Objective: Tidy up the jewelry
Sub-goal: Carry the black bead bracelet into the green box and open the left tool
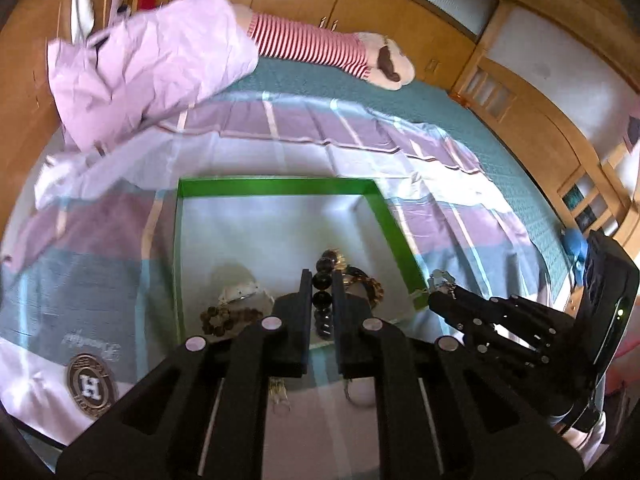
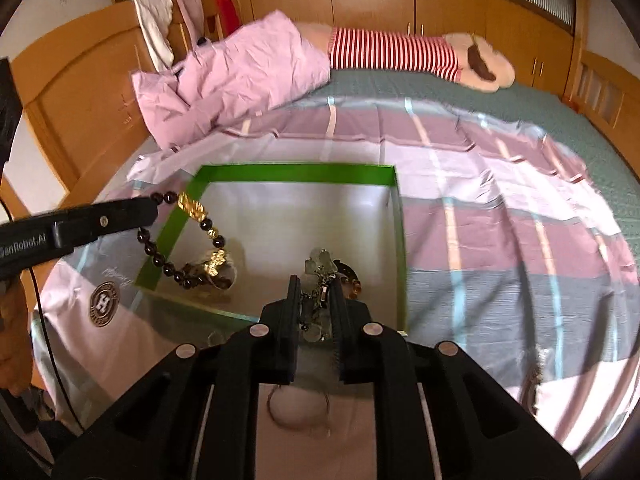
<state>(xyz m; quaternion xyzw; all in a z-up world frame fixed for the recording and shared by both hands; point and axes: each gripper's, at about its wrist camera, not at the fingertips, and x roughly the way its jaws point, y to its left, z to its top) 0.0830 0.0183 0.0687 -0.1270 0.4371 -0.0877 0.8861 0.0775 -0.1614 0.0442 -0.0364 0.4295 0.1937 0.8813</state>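
1. Left wrist view: the left claw is nearly pressed together, pinching a dark bead bracelet that hangs over the green box.
2. Right wrist view: the right claw is narrowed on a pale pendant necklace above the same box's near edge.
3. Writing: the left claw's side reads "GenRobot.AI"; a round badge on the bedsheet shows an "H".

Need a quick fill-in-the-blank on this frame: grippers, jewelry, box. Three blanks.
1. The left gripper is shut on a bracelet of dark and ____ beads.
2. The box rim is coloured ____.
3. The right gripper holds its pale pendant chain over the ____.

Missing: gold; green; box
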